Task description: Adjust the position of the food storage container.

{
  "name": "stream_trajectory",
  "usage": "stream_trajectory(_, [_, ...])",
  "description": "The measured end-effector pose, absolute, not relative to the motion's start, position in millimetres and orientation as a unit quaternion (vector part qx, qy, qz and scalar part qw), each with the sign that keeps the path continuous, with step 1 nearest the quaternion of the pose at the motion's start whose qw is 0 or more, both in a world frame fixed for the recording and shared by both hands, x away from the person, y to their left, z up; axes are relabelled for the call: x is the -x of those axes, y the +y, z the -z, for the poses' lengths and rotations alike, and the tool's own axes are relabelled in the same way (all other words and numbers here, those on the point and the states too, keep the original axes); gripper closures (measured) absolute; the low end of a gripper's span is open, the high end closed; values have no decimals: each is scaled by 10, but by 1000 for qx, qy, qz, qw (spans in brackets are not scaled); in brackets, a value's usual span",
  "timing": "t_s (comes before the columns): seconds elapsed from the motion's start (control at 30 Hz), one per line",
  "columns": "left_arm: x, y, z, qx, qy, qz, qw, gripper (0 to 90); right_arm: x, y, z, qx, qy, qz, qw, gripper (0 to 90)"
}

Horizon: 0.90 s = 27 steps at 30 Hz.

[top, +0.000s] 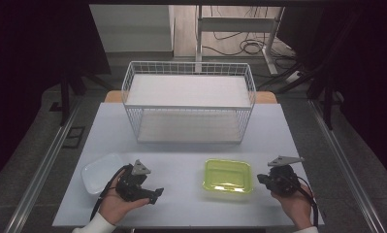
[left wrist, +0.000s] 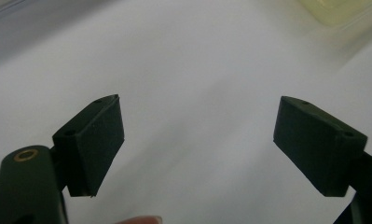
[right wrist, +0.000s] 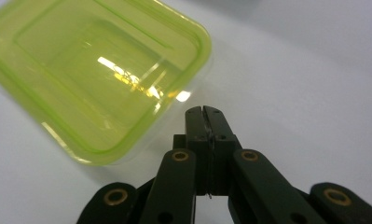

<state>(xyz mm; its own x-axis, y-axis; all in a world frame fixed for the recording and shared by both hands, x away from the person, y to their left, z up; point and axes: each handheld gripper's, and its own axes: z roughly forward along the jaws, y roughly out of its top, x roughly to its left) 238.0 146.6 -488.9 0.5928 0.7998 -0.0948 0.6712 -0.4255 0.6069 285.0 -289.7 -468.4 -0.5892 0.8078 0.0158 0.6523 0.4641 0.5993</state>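
Observation:
A yellow-green translucent container (top: pixel 227 175) with its lid on lies on the table, right of centre; the right gripper view shows the container (right wrist: pixel 99 79) close up. My right gripper (top: pixel 262 178) is just right of it, jaws pressed together with nothing between them, tips (right wrist: pixel 204 112) near the container's corner. A clear plastic lid or tray (top: pixel 101 171) rests at the front left. My left gripper (top: pixel 157 194) sits beside it, turned toward the table's middle, its pads (left wrist: pixel 97 140) wide apart over bare table.
A white wire basket rack (top: pixel 188 104) with two levels stands at the back of the pale table (top: pixel 191 145). Dark floor and table legs lie beyond it. The table's front edge is near both hands.

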Motion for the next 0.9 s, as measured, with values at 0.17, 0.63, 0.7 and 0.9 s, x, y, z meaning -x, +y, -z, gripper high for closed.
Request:
stream_trajectory(0.17, [-2384,1477,4888,-836,441,-105,309,160,-2919,-2896,4737,-436,845,-279,133,890])
stream_trajectory(0.63, [-2387,1466,4894,-834,444,-106,309,160,-3073,-2695,4867,-430,856,-264,114,890])
stream_trajectory(0.7, [-2385,1465,4890,-834,444,-106,310,160,-3088,-2643,4868,-424,859,-264,114,890])
stream_trajectory(0.9, [-2390,1458,4891,-834,445,-105,310,160,-3110,-2386,4894,-399,871,-263,112,890])
